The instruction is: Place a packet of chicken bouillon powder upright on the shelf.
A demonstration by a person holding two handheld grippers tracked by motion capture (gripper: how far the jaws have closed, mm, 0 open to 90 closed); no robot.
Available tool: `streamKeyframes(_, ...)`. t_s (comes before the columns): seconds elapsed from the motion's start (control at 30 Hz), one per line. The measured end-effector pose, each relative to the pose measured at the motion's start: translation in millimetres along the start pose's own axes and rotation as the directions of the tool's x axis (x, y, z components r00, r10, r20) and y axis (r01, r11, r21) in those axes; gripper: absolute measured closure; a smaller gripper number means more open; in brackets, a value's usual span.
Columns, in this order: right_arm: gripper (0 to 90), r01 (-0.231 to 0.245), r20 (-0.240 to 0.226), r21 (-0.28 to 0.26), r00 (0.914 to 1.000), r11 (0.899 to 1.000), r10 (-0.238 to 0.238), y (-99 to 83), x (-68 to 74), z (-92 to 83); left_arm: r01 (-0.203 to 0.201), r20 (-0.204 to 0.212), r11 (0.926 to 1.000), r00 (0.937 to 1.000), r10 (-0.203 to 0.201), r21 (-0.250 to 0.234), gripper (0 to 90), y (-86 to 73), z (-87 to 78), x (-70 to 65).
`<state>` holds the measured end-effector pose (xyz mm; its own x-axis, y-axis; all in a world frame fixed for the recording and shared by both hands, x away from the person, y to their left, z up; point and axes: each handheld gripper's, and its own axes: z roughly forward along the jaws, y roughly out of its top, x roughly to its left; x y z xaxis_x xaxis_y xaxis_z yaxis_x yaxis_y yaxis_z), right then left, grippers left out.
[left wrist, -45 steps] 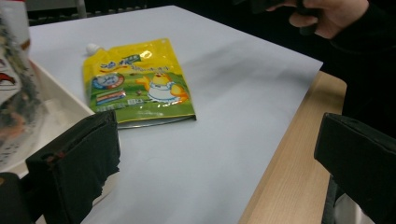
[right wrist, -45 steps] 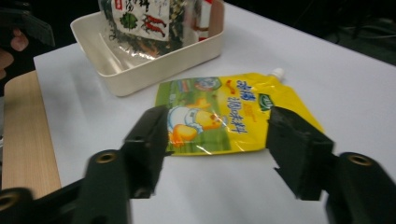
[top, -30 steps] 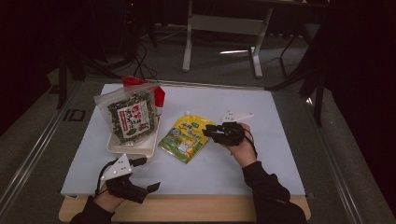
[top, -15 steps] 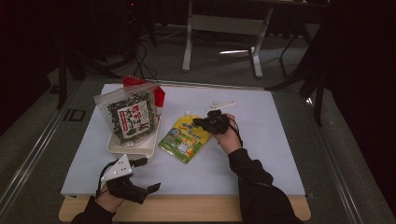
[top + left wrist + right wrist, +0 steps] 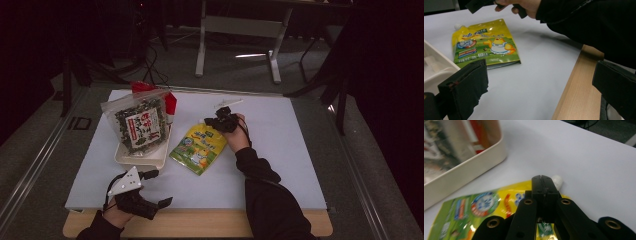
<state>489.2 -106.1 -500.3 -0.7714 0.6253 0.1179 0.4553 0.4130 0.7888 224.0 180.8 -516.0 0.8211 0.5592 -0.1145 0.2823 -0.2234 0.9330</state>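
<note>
Altogether, one yellow pouch [image 5: 199,147] lies flat on the white table [image 5: 280,150], just beside one cream tray [image 5: 142,157] holding one seaweed bag [image 5: 140,122]. Two grippers show: the right gripper [image 5: 216,121] hovers over the pouch's white cap [image 5: 557,180], jaws pressed together on nothing; the left gripper [image 5: 150,197] rests near the table's front edge, jaws spread wide.

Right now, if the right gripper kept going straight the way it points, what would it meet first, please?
Probably the white cap of the yellow pouch, just ahead of the shut right gripper; depth is uncertain, and beyond lies bare table.
</note>
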Motion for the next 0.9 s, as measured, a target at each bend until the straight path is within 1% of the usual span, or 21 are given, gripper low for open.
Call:
streamKeyframes(0.13,90.0,-0.027,0.034,0.007,0.9991,1.0,0.027,4.7,-7.8,11.7,-0.005,0.001,1.0,1.0,0.005,0.0,1.4,0.0,-0.2,-1.0)
streamKeyframes(0.2,90.0,-0.033,0.063,0.022,0.9975,0.999,0.032,6.4,-11.1,18.6,-0.008,0.001,1.0,1.0,0.008,0.001,1.4,0.0,-0.2,-1.6)
streamKeyframes(0.3,90.0,-0.051,0.085,0.038,0.9952,0.998,0.048,7.0,-16.1,27.8,-0.006,0.005,1.0,1.0,0.006,0.002,1.4,-0.2,-0.5,-1.7)
streamKeyframes(0.4,90.0,-0.085,0.099,0.055,0.992,0.995,0.079,5.5,-20.7,35.2,-0.005,0.006,1.0,1.0,0.005,-0.001,1.4,-0.3,-1.1,-2.2)
streamKeyframes(0.43,90.0,-0.086,0.107,0.064,0.9911,0.994,0.079,4.8,-21.2,37.4,-0.005,0.007,1.0,1.0,0.005,-0.001,1.4,-0.2,-1.3,-2.3)
streamKeyframes(0.5,90.0,-0.092,0.103,0.076,0.9911,0.993,0.084,3.5,-22.2,41.9,-0.005,0.008,1.0,1.0,0.005,-0.001,1.4,-0.1,-1.6,-2.5)
streamKeyframes(0.57,90.0,-0.096,0.113,0.086,0.9899,0.992,0.086,2.5,-22.1,46.3,-0.005,0.01,1.0,0.9999,0.005,0.0,1.4,0.1,-1.8,-2.7)
streamKeyframes(0.63,90.0,-0.114,0.11,0.092,0.9885,0.989,0.104,1.8,-21.9,50.6,-0.004,0.01,1.0,0.9999,0.004,0.0,1.4,0.2,-1.7,-2.8)
streamKeyframes(0.7,90.0,-0.114,0.127,0.099,0.9868,0.989,0.101,2.2,-21.0,54.1,-0.004,0.012,1.0,0.9999,0.004,0.0,1.4,0.1,-1.5,-2.9)
streamKeyframes(0.77,90.0,-0.125,0.144,0.109,0.9836,0.986,0.109,3.2,-21.9,56.2,-0.003,0.014,1.0,0.9999,0.003,0.002,1.4,0.0,-1.3,-3.0)
streamKeyframes(0.83,90.0,-0.14,0.169,0.123,0.9785,0.983,0.118,2.7,-23.3,58.6,-0.002,0.016,1.0,0.9999,0.002,0.002,1.4,-0.3,-1.2,-2.7)
streamKeyframes(0.87,90.0,-0.147,0.168,0.124,0.9778,0.981,0.125,2.0,-24.3,60.1,-0.001,0.017,1.0,0.9999,0.001,0.003,1.4,-0.4,-1.1,-2.6)
streamKeyframes(0.9,90.0,-0.143,0.165,0.133,0.979,0.981,0.12,1.0,-24.5,61.8,-0.003,0.017,1.0,0.9999,0.003,0.005,1.4,-0.4,-1.1,-2.7)
